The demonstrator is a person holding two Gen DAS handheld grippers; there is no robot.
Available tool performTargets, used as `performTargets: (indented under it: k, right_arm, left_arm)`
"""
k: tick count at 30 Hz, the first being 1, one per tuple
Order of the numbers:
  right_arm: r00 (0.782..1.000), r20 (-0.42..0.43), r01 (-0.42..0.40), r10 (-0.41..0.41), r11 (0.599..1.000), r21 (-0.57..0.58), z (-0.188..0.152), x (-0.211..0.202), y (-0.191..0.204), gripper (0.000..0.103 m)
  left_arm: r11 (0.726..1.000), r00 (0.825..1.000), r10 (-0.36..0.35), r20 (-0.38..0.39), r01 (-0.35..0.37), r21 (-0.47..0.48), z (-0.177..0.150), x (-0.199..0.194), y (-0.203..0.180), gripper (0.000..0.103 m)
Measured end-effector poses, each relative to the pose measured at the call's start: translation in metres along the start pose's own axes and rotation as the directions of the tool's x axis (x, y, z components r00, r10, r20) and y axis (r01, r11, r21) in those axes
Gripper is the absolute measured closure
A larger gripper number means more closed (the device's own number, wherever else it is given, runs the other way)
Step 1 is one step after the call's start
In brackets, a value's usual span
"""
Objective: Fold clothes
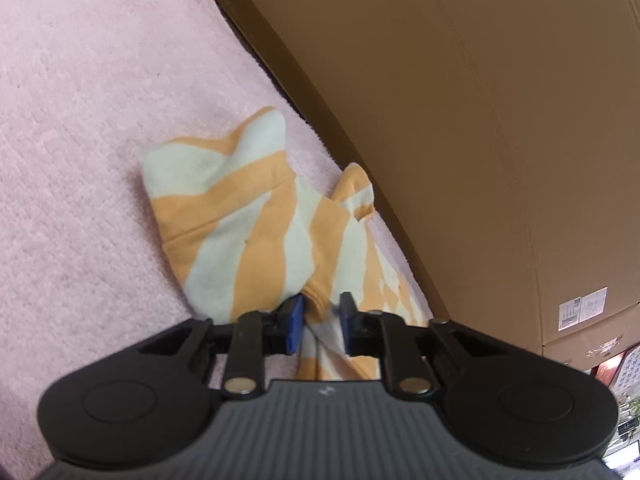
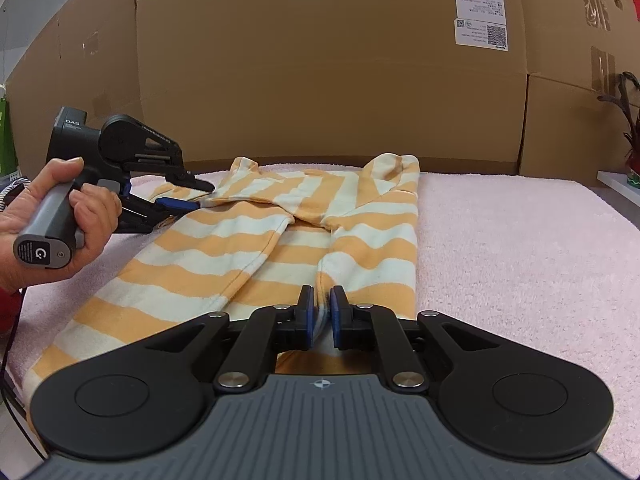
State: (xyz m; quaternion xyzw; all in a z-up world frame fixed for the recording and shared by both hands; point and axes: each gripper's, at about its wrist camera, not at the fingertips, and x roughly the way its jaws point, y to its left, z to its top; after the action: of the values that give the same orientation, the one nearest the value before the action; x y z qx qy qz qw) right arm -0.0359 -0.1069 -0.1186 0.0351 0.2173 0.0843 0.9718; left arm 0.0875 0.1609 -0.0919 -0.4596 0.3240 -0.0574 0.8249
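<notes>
An orange-and-white striped garment point(image 2: 304, 248) lies partly folded on a pink towelling surface point(image 2: 520, 260), its sleeves turned in over the body. My right gripper point(image 2: 321, 304) is shut on the garment's near edge, and cloth shows between the blue pads. At the far left edge of the garment, my left gripper point(image 2: 196, 196), held by a hand point(image 2: 92, 208), pinches the cloth. In the left wrist view the striped garment point(image 1: 248, 216) runs forward from my left gripper point(image 1: 320, 312), with a bunched fold caught between the blue pads.
Large cardboard boxes point(image 2: 320, 60) stand like a wall right behind the surface, close to the garment's far edge; in the left wrist view the boxes point(image 1: 480, 120) fill the right side. Pink towelling point(image 1: 80, 120) spreads to the left. A dark plant point(image 2: 632, 132) stands at far right.
</notes>
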Motion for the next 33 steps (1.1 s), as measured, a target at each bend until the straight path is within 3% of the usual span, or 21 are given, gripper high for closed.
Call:
performTargets:
  k: [3,10,13,17,21,24,28,31,33]
  right_arm:
    - [1.000,-0.005,-0.004,0.004,1.000,0.026,0.002,0.000,-0.002,0.099]
    - [0.999,0.004,-0.051,0.051,0.996,0.066,0.010,-0.004,-0.002,0.099]
    - [0.996,-0.019,-0.081,0.082,0.994,0.073,0.011,0.002,0.003,0.098]
    - [0.995,-0.027,-0.092,0.093,0.994,0.055,0.009,0.002,0.007,0.089]
    - [0.989,-0.004,-0.151,0.151,0.989,0.010,0.008,-0.035,-0.008,0.089]
    - [0.977,-0.069,-0.204,0.200,0.977,-0.057,-0.001,-0.062,-0.013,0.084]
    - [0.957,-0.126,-0.275,0.262,0.956,-0.105,-0.018,-0.083,0.003,0.084]
    - [0.968,-0.107,-0.239,0.227,0.963,-0.126,-0.024,-0.082,0.011,0.086]
    - [0.971,-0.098,-0.229,0.218,0.966,-0.121,-0.023,-0.080,0.013,0.096]
  left_arm:
    - [1.000,0.999,-0.017,0.029,0.017,0.011,0.002,-0.008,-0.001,0.103]
    - [0.990,0.989,-0.048,0.142,0.028,0.140,0.011,-0.033,-0.021,0.103]
    - [0.987,0.992,-0.047,0.121,0.027,0.156,0.019,-0.026,-0.022,0.103]
    - [0.984,0.996,-0.013,0.085,-0.003,0.176,0.018,-0.009,-0.017,0.103]
    - [0.985,0.996,-0.025,0.085,0.010,0.173,0.021,-0.008,-0.011,0.103]
    - [0.983,0.996,-0.020,0.082,0.005,0.182,0.020,-0.006,-0.010,0.103]
    - [0.979,0.997,-0.005,0.082,-0.012,0.205,0.016,-0.005,-0.010,0.103]
    - [0.973,0.995,0.005,0.098,-0.027,0.228,0.012,-0.007,-0.014,0.103]
    - [0.970,0.994,0.008,0.112,-0.035,0.241,0.010,-0.009,-0.015,0.103]
